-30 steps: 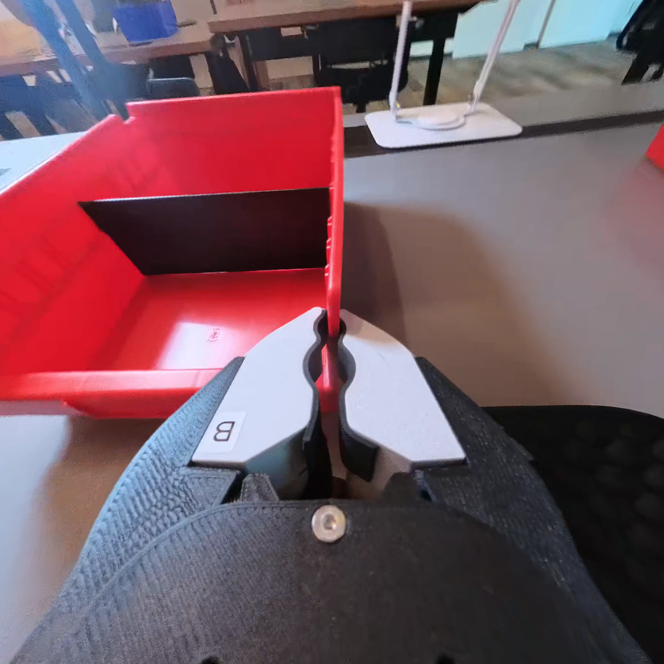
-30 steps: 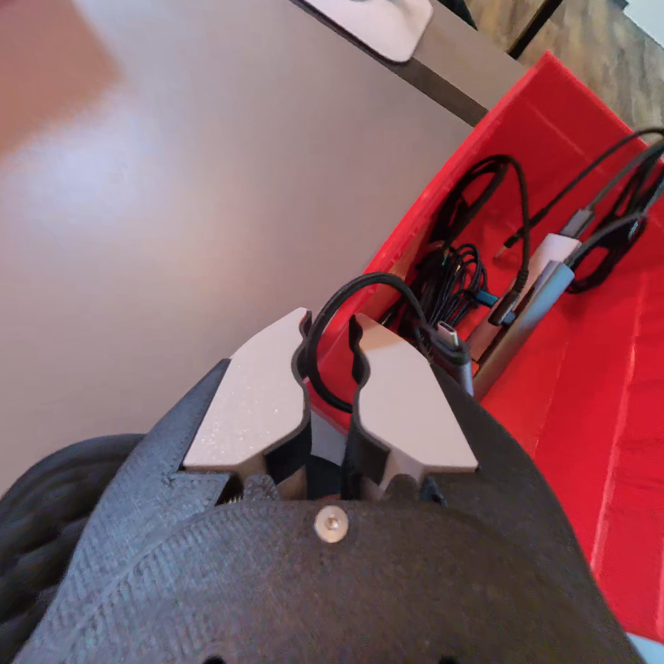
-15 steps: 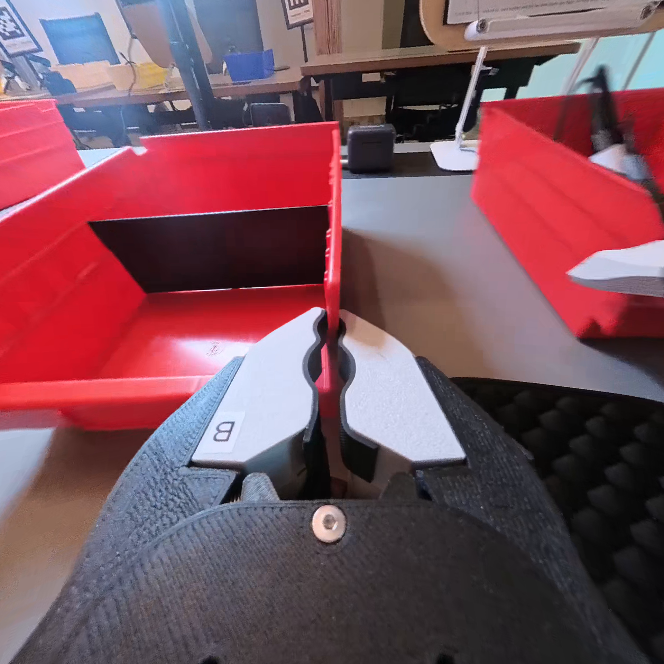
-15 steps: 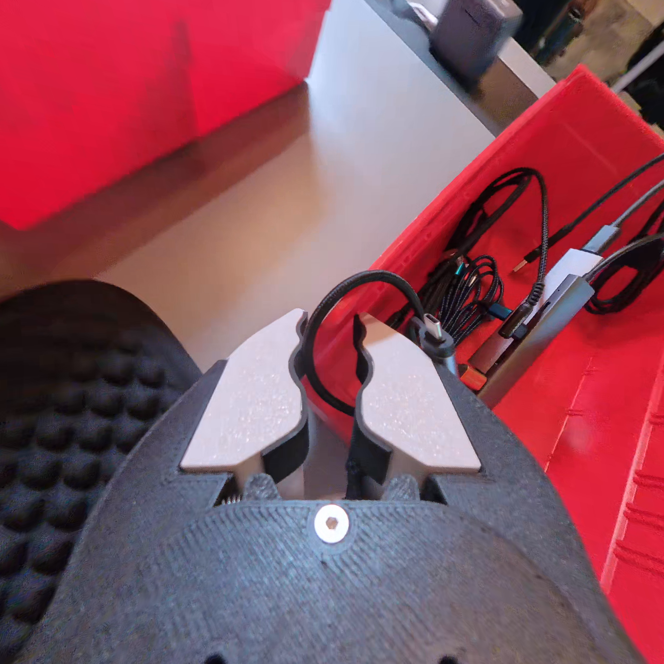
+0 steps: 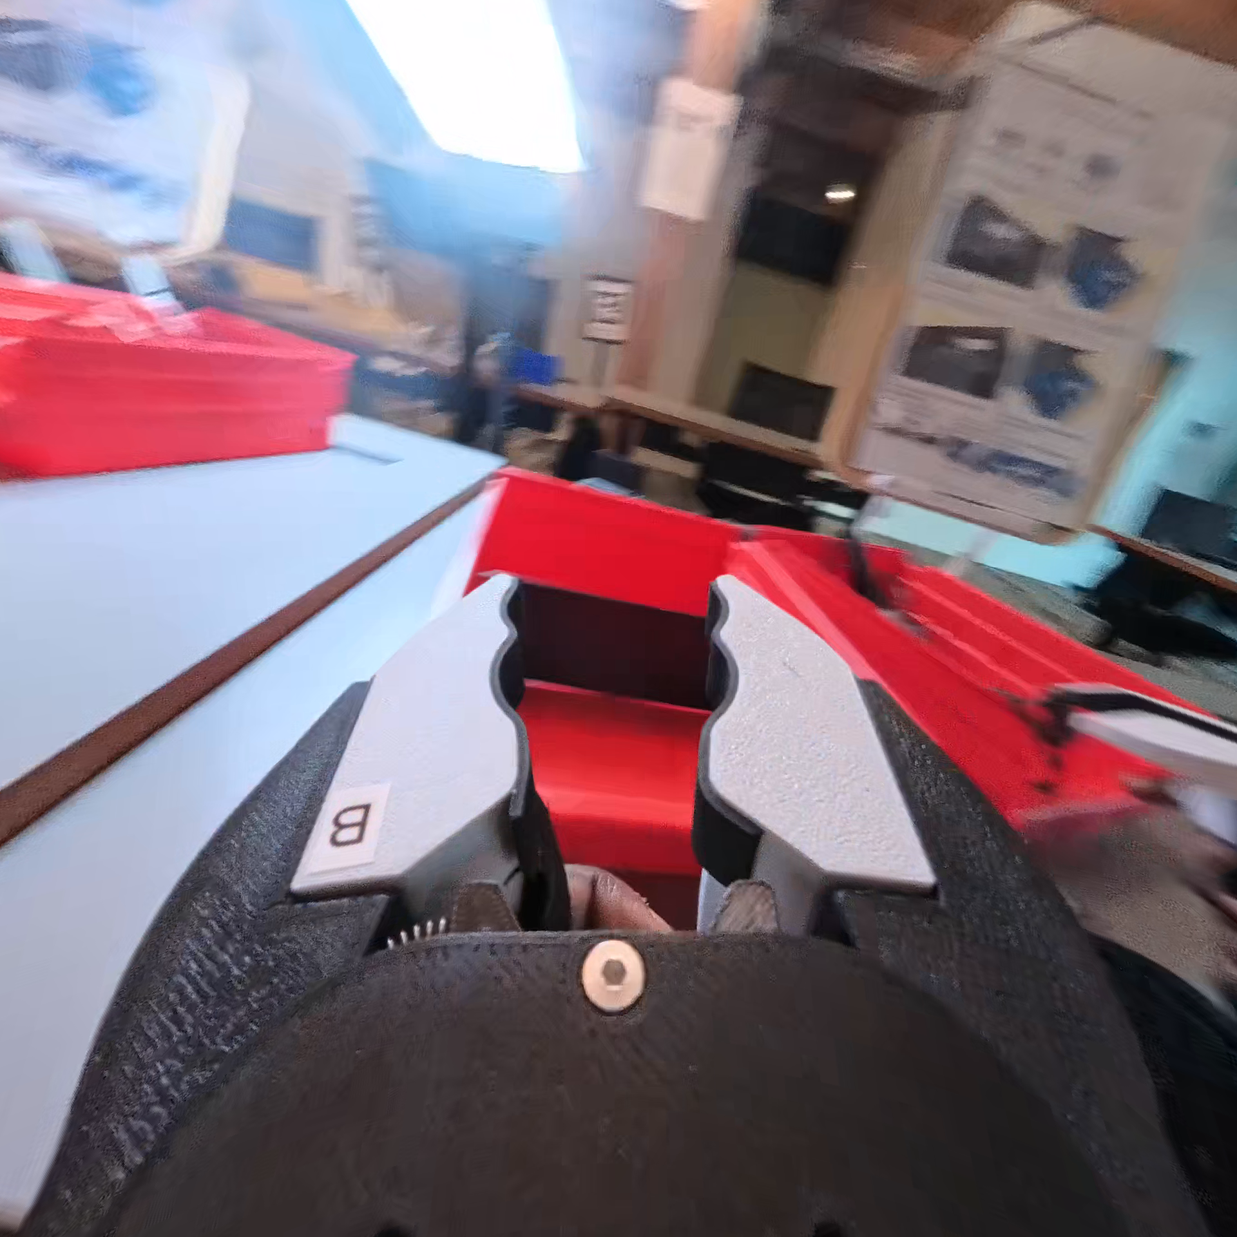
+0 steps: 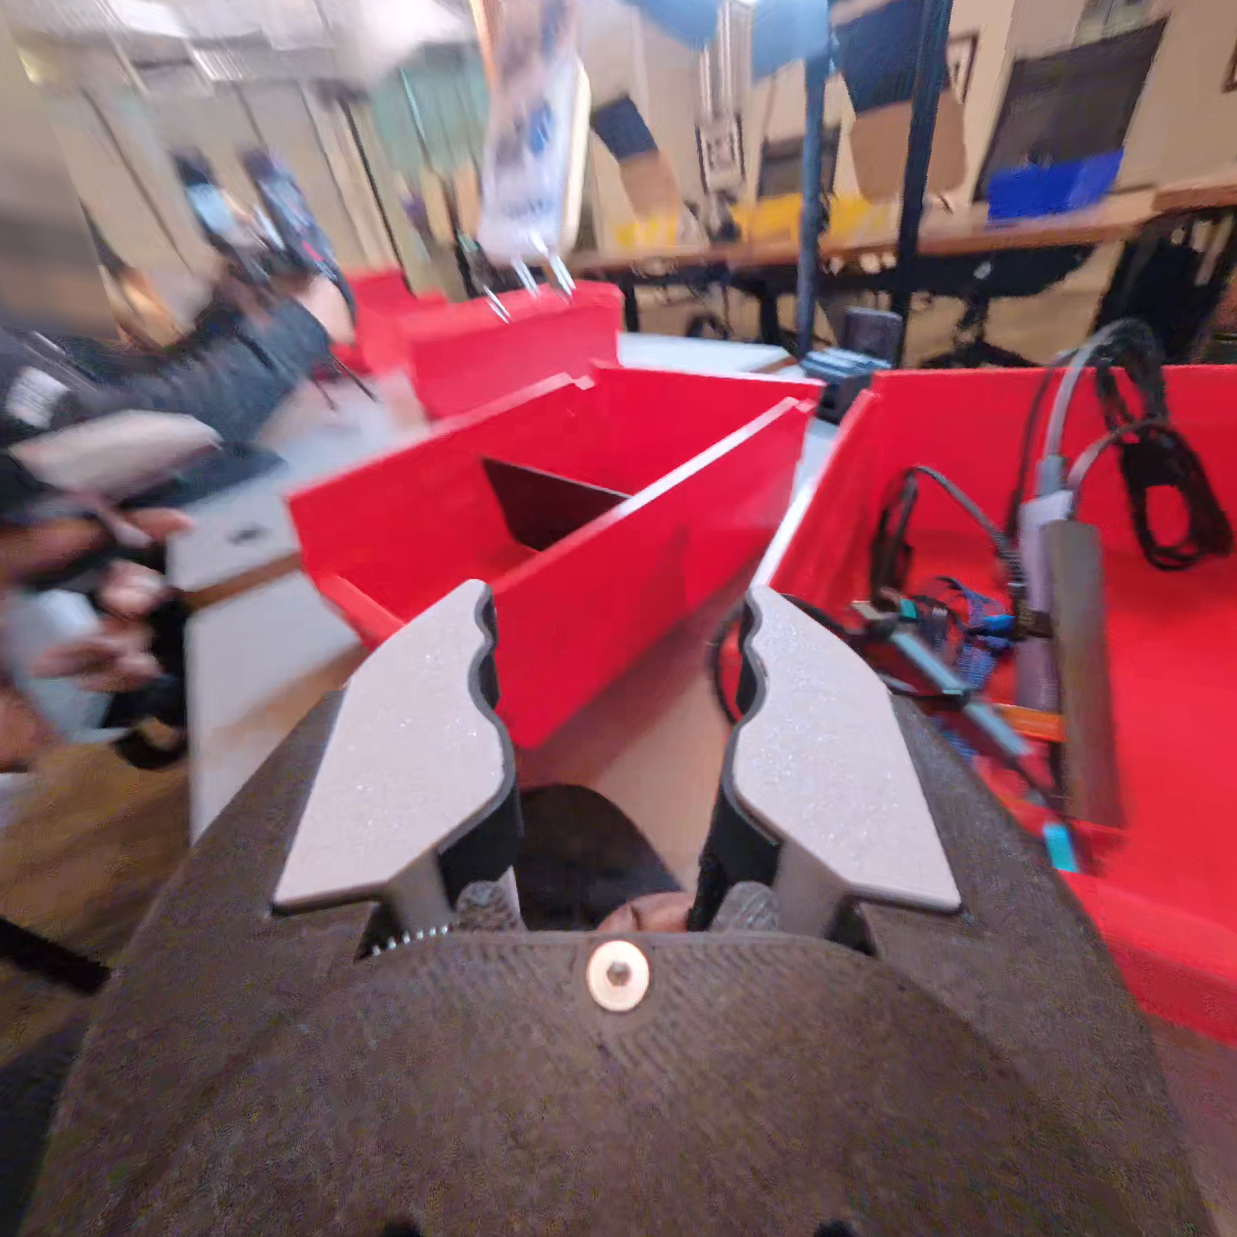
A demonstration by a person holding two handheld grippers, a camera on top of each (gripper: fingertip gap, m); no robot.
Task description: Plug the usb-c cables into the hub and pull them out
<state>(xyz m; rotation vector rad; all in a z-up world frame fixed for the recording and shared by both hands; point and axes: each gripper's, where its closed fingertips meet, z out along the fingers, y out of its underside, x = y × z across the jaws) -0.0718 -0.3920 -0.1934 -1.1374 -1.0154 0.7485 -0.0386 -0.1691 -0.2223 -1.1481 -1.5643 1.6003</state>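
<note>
Left tongs [image 5: 612, 606] spread wide, nothing between them, pointing into an empty red bin [image 5: 602, 555] with a black divider [image 5: 612, 646]. Right tongs [image 6: 616, 619] also spread, holding nothing, over the gap between that divided bin [image 6: 602, 535] and a second red bin [image 6: 1171, 669] to its right. In the second bin: grey usb-c hub [image 6: 1078, 642] lying lengthwise, black cables [image 6: 1165, 495] coiled and loose around it; plugged or not, cannot tell. Both bins sit on the bench [image 5: 167, 569]. Views blurred.
</note>
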